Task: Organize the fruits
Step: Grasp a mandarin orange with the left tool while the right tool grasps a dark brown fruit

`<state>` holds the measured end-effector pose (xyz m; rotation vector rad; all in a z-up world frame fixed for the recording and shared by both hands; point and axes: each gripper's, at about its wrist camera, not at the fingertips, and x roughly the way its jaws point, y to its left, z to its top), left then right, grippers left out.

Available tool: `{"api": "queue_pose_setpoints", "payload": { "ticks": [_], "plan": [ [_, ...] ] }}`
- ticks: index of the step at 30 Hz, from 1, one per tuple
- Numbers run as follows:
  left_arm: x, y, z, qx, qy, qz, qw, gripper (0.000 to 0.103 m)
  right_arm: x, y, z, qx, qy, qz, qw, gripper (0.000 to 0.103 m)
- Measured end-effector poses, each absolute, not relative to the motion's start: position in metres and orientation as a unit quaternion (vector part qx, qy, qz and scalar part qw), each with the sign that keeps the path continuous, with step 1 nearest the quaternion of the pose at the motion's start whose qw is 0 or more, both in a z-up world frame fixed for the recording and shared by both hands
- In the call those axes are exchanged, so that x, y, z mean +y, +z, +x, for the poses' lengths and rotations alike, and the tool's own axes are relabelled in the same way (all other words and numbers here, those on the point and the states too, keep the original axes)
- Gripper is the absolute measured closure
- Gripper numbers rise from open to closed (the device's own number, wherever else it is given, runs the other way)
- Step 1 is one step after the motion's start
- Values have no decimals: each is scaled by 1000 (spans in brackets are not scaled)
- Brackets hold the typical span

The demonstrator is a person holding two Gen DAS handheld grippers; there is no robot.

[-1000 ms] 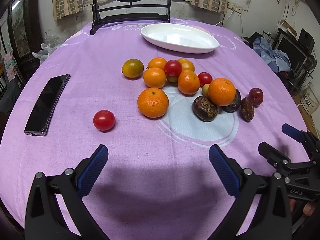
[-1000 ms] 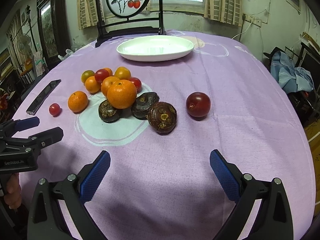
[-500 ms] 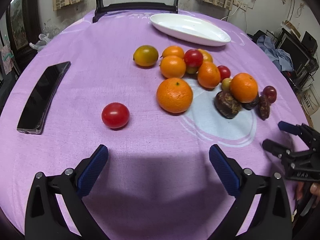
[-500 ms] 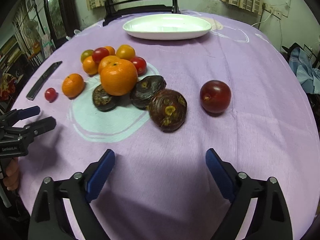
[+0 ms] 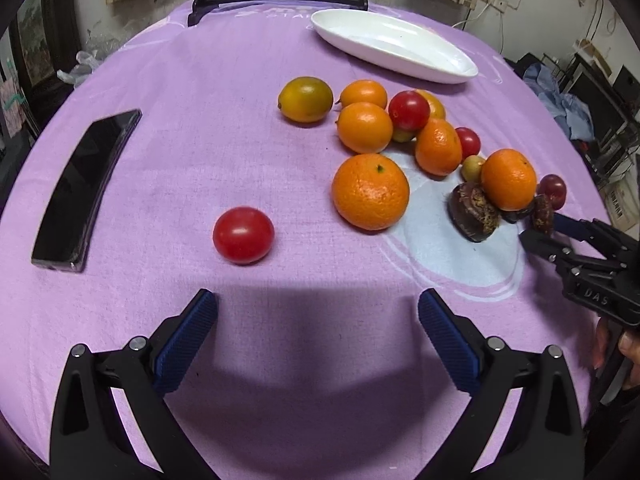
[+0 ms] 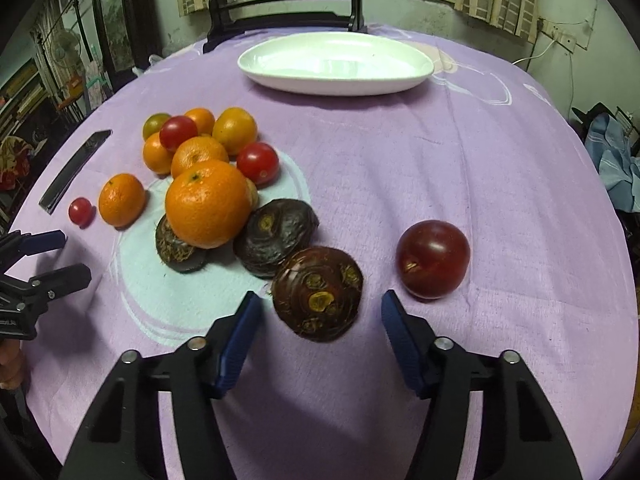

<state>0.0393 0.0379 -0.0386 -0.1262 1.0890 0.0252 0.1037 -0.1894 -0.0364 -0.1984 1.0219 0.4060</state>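
Item 1, right gripper (image 6: 318, 312): jaws spread wide, holding nothing, straddling the nearest dark water chestnut (image 6: 318, 294). The nut sits between the blue pads (image 6: 240, 340), touching neither as far as can be seen.

Item 2, left gripper (image 5: 318, 320): jaws spread wide, holding nothing, hovering over bare purple tablecloth (image 5: 180, 160). A lone cherry tomato (image 5: 243, 234) lies at its 11 o'clock, a large orange (image 5: 370, 191) at 1 o'clock.

Item 3, fruit pile, loose on the cloth: oranges, small tomatoes, a greenish citrus (image 5: 306, 99), two more dark chestnuts (image 6: 276, 237) wedged under the big orange (image 6: 208, 204). A dark red plum (image 6: 433, 258) sits apart, at 2 o'clock from the right gripper.

Item 4, white oval dish (image 6: 336, 65): far side of the table, at 12 o'clock. Contents: none. No fruit sorted yet.

Item 5, black phone (image 5: 84, 188): at 9 o'clock of the pile, not part of the job.

Risks, as judged:
- The chestnut is a flattened, tilted disc; pads closing off-centre may squirt it out or roll it.
- The neighbouring chestnut lies just beside it at 11 o'clock; a left pad swung wide may nudge it and unseat the orange above.
- The plum could be knocked rolling by the right pad.
- The carry to the dish is long; a weak grip may drop the nut.
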Motion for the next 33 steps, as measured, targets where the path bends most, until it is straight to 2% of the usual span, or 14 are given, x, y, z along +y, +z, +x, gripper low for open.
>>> {"api": "queue_pose_setpoints", "payload": {
  "ticks": [2, 4, 8, 16, 18, 22, 24, 33],
  "plan": [
    [34, -37, 44, 516, 11, -56, 854, 4, -192, -36, 104, 480, 185, -91, 852, 54],
    [30, -36, 48, 515, 10, -51, 855, 4, -194, -35, 106, 482, 186, -89, 852, 57],
    [18, -33, 63, 504, 31, -14, 863, 4, -193, -34, 106, 477, 185, -93, 854, 61],
    [7, -29, 81, 485, 44, 34, 873, 4, -202, -34, 102, 474, 193, -64, 857, 61],
    [2, -29, 82, 475, 38, 59, 877, 9, -203, -34, 101, 475, 192, -60, 857, 61],
    [-10, -29, 79, 450, 29, 96, 887, 35, -206, -32, 99, 476, 196, -48, 856, 62],
    [-14, -29, 76, 447, 8, 100, 889, 56, -207, -32, 97, 477, 198, -46, 855, 62],
    [1, -27, 70, 458, -22, 43, 888, 60, -209, -27, 88, 473, 208, -33, 856, 62]
  ]
}}
